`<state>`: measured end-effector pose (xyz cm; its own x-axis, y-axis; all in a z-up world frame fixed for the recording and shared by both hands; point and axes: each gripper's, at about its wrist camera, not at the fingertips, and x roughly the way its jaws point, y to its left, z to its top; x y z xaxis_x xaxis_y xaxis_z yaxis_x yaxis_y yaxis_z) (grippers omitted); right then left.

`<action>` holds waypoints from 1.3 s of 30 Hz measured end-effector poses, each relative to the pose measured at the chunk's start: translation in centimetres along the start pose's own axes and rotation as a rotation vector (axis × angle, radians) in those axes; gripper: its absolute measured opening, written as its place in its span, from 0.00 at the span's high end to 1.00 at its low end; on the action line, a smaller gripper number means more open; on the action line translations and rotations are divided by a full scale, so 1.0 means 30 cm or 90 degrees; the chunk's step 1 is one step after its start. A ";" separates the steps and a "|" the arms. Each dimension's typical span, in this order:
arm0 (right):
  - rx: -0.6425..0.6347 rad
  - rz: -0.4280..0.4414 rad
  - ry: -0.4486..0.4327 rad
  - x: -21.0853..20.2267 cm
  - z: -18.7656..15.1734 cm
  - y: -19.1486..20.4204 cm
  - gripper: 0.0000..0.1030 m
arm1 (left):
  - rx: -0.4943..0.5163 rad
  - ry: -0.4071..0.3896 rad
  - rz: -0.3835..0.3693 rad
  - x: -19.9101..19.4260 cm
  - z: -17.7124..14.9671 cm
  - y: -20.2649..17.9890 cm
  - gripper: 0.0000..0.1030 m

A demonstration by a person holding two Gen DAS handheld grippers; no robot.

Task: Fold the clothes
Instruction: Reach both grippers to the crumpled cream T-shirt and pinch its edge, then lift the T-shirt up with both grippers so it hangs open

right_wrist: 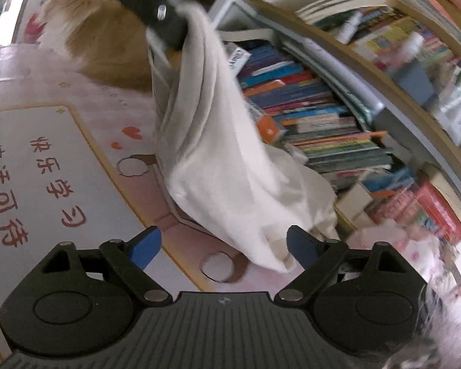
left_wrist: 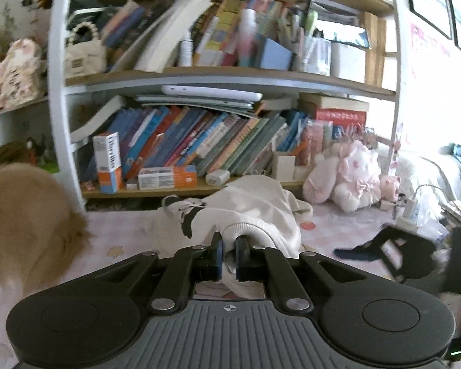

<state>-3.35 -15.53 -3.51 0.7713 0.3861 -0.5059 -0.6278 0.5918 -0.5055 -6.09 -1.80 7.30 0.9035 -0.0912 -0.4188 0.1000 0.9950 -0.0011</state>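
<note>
A white garment [left_wrist: 255,203] with a black-and-white patch lies bunched on the pink mat in front of the bookshelf. My left gripper [left_wrist: 229,243] is shut on its ribbed edge. In the right wrist view that same gripper [right_wrist: 163,15] is at the top, and the white garment [right_wrist: 218,153] hangs down from it in long folds. My right gripper [right_wrist: 224,243] stands open low over the mat. The cloth's lowest corner dangles between its blue pads, close to the right pad [right_wrist: 298,246]. The pads do not press on it.
A crowded bookshelf [left_wrist: 199,141] runs along the back. A pink mat [right_wrist: 46,160] with red lettering covers the surface. A brown furry thing [left_wrist: 18,221] sits at the left. Pink plush toys [left_wrist: 350,178] and a charger with cable [left_wrist: 410,206] lie at the right.
</note>
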 end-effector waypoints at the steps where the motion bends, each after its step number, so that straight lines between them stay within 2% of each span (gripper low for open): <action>1: -0.005 -0.001 0.005 0.018 0.004 0.014 0.41 | -0.002 0.002 0.005 -0.004 -0.004 0.014 0.94; 3: -0.009 -0.001 0.011 0.037 0.011 0.029 0.79 | -0.007 0.012 0.013 -0.005 -0.015 0.044 0.94; 4: -0.008 0.001 0.011 0.038 0.015 0.028 0.88 | -0.006 0.017 0.017 -0.001 -0.022 0.056 0.94; 6: 0.007 0.015 0.010 0.025 0.016 -0.003 0.95 | -0.002 0.031 0.024 0.011 -0.042 0.078 0.94; 8: 0.020 0.021 0.009 0.009 0.015 -0.037 0.97 | -0.005 0.055 0.025 0.031 -0.070 0.095 0.90; 11: 0.032 -0.007 0.004 -0.027 0.023 -0.096 0.98 | -0.012 0.100 0.013 0.080 -0.120 0.109 0.87; 15: 0.054 -0.045 -0.031 -0.098 0.076 -0.177 0.98 | 0.005 0.138 -0.011 0.130 -0.181 0.074 0.83; 16: 0.055 -0.052 -0.042 -0.115 0.095 -0.190 0.98 | 0.013 0.142 -0.011 0.138 -0.191 0.060 0.79; 18: 0.056 -0.064 -0.063 -0.141 0.131 -0.213 0.98 | 0.026 0.147 -0.010 0.150 -0.211 0.031 0.64; 19: 0.056 -0.068 -0.071 -0.149 0.148 -0.225 0.98 | 0.030 0.145 -0.009 0.154 -0.223 0.016 0.49; 20: 0.056 -0.072 -0.080 -0.157 0.168 -0.234 0.98 | 0.033 0.144 -0.008 0.158 -0.236 0.001 0.42; 21: 0.056 -0.075 -0.088 -0.164 0.186 -0.243 0.98 | 0.037 0.137 -0.007 0.157 -0.246 -0.014 0.29; 22: 0.055 -0.078 -0.096 -0.169 0.205 -0.252 0.98 | 0.042 0.129 -0.002 0.157 -0.253 -0.027 0.23; 23: 0.054 -0.081 -0.102 -0.174 0.220 -0.260 0.98 | 0.047 0.125 0.005 0.161 -0.256 -0.039 0.22; 29: 0.062 -0.090 -0.125 -0.180 0.277 -0.314 0.98 | 0.053 0.122 0.062 0.236 -0.255 -0.086 0.21; 32: 0.062 -0.093 -0.127 -0.171 0.283 -0.329 0.98 | 0.039 0.124 0.068 0.288 -0.243 -0.092 0.21; 36: 0.067 -0.102 -0.120 -0.166 0.266 -0.347 0.98 | 0.048 0.156 0.103 0.346 -0.234 -0.099 0.22; 37: 0.071 -0.105 -0.115 -0.163 0.257 -0.354 0.98 | 0.036 0.156 0.108 0.349 -0.231 -0.086 0.33; 38: 0.076 -0.107 -0.109 -0.159 0.246 -0.361 0.98 | 0.021 0.155 0.109 0.352 -0.228 -0.068 0.57; 39: 0.082 -0.108 -0.102 -0.154 0.233 -0.368 0.98 | 0.011 0.156 0.110 0.355 -0.227 -0.052 0.67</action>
<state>0.76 -18.92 9.29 0.8776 0.3750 -0.2988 -0.4776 0.7390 -0.4752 0.54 -4.03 -3.33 0.7806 0.0936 -0.6180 -0.0374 0.9939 0.1033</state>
